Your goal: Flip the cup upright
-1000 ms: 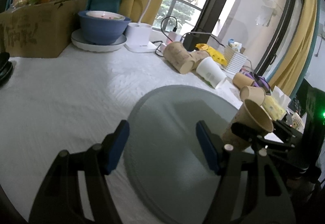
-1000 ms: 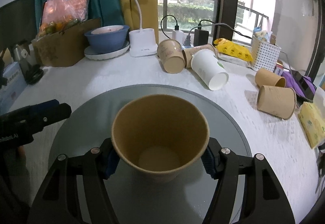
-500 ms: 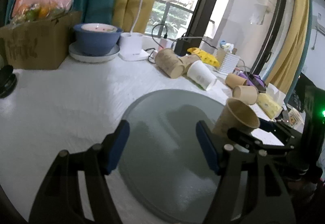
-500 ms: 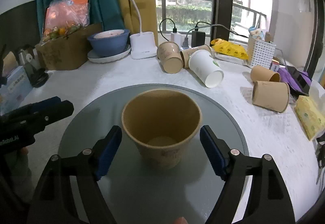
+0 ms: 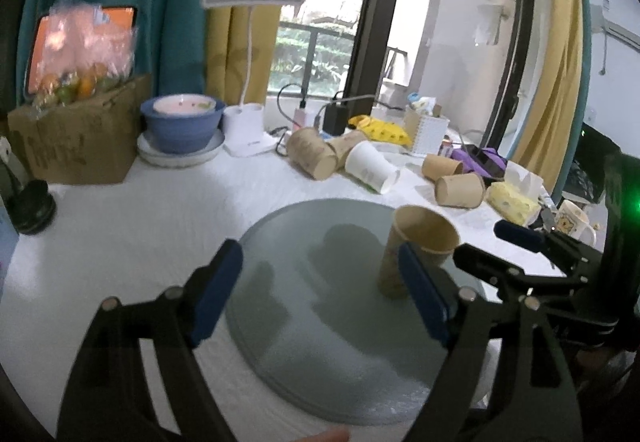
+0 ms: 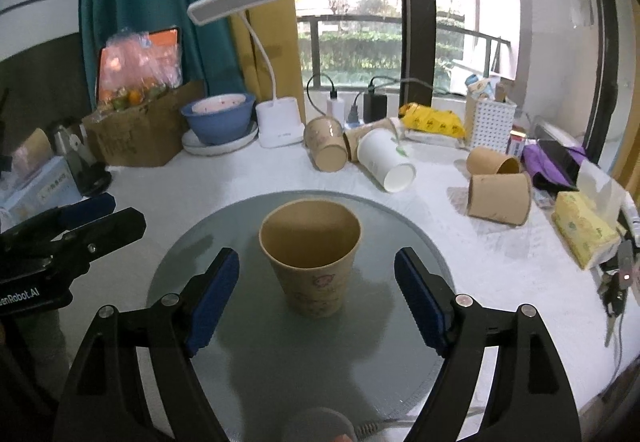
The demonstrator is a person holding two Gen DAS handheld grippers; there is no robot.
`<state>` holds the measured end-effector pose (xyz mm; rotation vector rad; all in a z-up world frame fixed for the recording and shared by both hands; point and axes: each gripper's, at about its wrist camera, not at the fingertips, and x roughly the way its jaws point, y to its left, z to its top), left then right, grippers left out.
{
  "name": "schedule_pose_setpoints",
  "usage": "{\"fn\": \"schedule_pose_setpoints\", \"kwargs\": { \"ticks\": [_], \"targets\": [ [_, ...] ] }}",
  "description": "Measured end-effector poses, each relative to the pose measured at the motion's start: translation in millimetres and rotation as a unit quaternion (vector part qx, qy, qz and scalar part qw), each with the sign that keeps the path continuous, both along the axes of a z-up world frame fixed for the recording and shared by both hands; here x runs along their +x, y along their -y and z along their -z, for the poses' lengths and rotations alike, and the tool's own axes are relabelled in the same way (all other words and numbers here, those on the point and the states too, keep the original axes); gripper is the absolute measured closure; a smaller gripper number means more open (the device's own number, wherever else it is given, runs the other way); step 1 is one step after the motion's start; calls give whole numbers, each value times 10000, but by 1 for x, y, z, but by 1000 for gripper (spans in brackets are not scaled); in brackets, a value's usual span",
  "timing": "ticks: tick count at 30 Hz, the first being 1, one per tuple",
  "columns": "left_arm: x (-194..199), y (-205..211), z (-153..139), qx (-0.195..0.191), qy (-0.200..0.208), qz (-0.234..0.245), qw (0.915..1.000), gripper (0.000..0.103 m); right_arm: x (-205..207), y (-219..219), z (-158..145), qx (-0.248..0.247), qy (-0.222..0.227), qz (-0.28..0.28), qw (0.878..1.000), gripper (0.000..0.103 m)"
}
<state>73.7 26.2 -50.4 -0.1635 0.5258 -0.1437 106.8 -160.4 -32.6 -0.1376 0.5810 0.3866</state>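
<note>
A brown paper cup [image 6: 311, 256] stands upright, mouth up, on the round grey glass plate [image 6: 248, 346]. My right gripper [image 6: 318, 298] is open, its blue pads on either side of the cup and drawn back from it, touching nothing. In the left wrist view the same cup [image 5: 416, 254] stands at the plate's [image 5: 304, 306] right side, partly behind my right-hand pad. My left gripper [image 5: 320, 294] is open and empty above the plate's near left part. The right gripper's fingers [image 5: 520, 242] show at the far right there.
Several paper cups lie on their sides at the back: brown ones [image 6: 326, 145], a white one [image 6: 386, 161], two more brown ones [image 6: 500, 197] at right. A blue bowl [image 6: 220, 117], lamp base [image 6: 280, 121], cardboard box [image 6: 136, 137], white basket [image 6: 490, 121] and tissue pack [image 6: 584, 238] ring the table.
My right gripper has opened, let go of the brown cup and drawn back and up; the cup now stands free on the plate. My left gripper has also risen and pulled back.
</note>
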Motion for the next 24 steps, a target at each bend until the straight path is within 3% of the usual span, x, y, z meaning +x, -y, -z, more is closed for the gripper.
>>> {"fn": "schedule_pose_setpoints", "kwargs": {
  "ticks": [5,9,17,24],
  "targets": [
    [-15,9,-18,156,235,29,9996,20,-17,8,-20,70,283,-7,9996,20],
    [-27,16,-32,226,471,71,9986,12,-27,15,-34,132,465,-10,9988,20],
    [-53,26,-62,405,1132,-141,9926,11,-46,26,-59,300,768,-18,9966,20],
    [-70,30,-74,467,1441,-247,9881,11,-60,30,-74,382,978,-62,9945,20]
  ]
}}
